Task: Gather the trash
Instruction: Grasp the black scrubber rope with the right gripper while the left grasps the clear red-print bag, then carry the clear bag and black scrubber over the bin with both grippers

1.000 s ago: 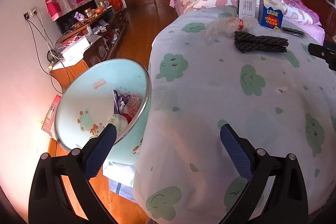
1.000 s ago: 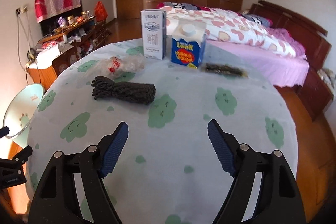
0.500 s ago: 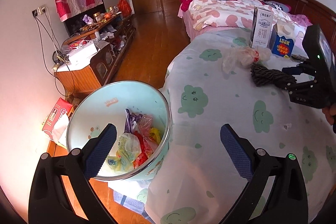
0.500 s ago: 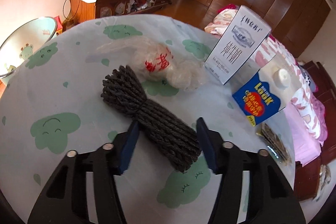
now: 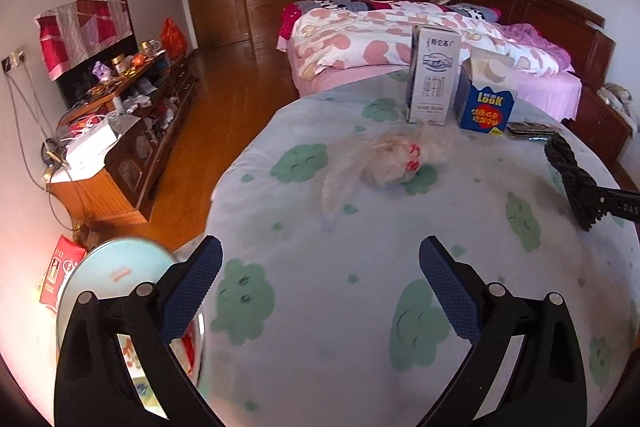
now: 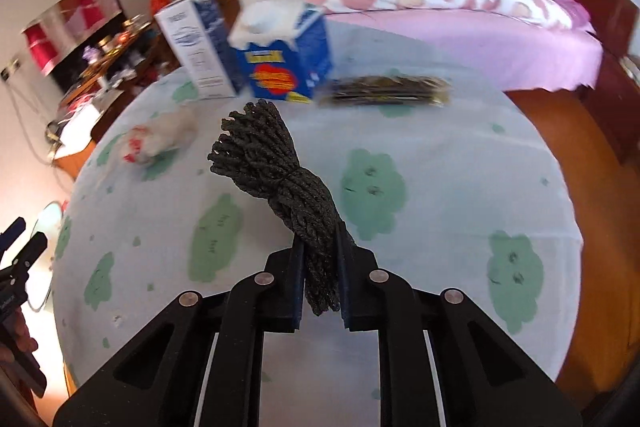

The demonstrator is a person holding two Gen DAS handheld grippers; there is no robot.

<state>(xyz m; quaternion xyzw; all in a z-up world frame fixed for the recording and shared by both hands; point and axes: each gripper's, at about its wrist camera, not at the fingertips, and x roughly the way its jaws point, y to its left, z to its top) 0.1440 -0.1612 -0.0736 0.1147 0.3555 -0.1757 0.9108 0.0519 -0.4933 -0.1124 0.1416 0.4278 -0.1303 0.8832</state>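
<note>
Gripping the twisted, braided dark rope bundle (image 6: 280, 179), our right gripper (image 6: 320, 263) has just been closing.
Our left gripper (image 5: 320, 279) gapes empty; the glossy bin (image 5: 116, 275) sits half hidden.

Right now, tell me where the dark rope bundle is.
The rope bundle is clamped in the right hand-held gripper above the table, nearer the camera than the blue carton.

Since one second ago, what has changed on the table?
The right gripper went to the dark braided rope bundle; its jaws have just been closing and now clamp it. The open left gripper swung from the pale blue bin toward the table. Cartons and bag stayed.
</note>
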